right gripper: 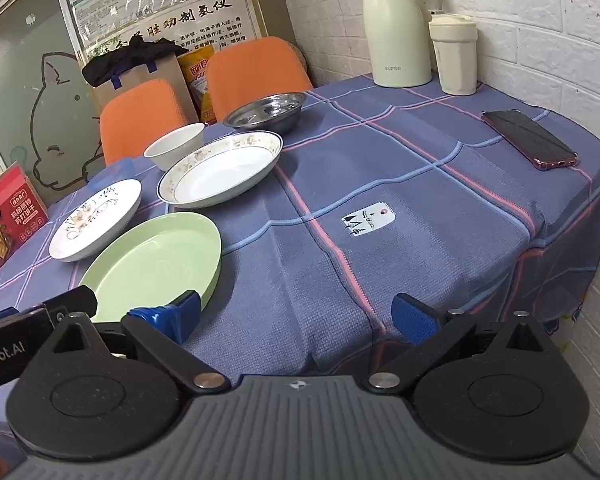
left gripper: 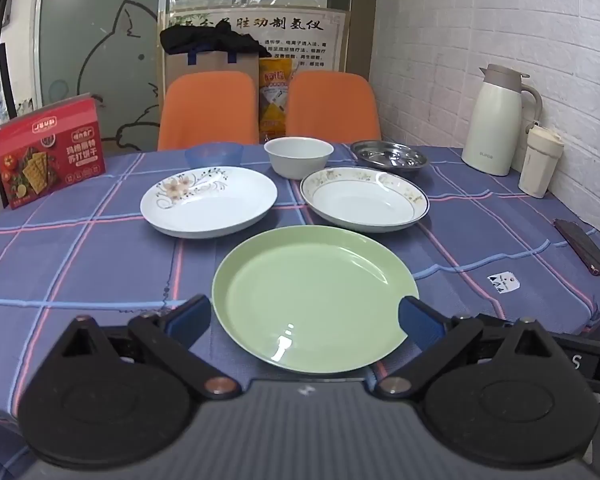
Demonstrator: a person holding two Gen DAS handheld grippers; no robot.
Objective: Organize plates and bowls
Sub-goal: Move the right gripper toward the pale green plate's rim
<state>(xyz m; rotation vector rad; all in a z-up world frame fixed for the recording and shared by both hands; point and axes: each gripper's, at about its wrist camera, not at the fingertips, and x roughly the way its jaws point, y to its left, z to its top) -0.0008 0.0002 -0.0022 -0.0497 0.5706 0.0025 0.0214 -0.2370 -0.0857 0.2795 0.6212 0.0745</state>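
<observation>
— Covering the table (left gripper: 100,264) is a blue checked cloth; what sits on it?

— Nearest, a green plate (left gripper: 314,300). Beyond it a floral white plate (left gripper: 208,202) at left and a gold-rimmed plate (left gripper: 364,200) at right. Farther: steel dish (left gripper: 388,156), white bowl (left gripper: 299,156), blue bowl (left gripper: 214,154).

— And the jaws?

— Left gripper (left gripper: 305,322): jaws wide open, straddling the green plate's near edge. Right gripper (right gripper: 296,316): jaws open over bare cloth.
</observation>
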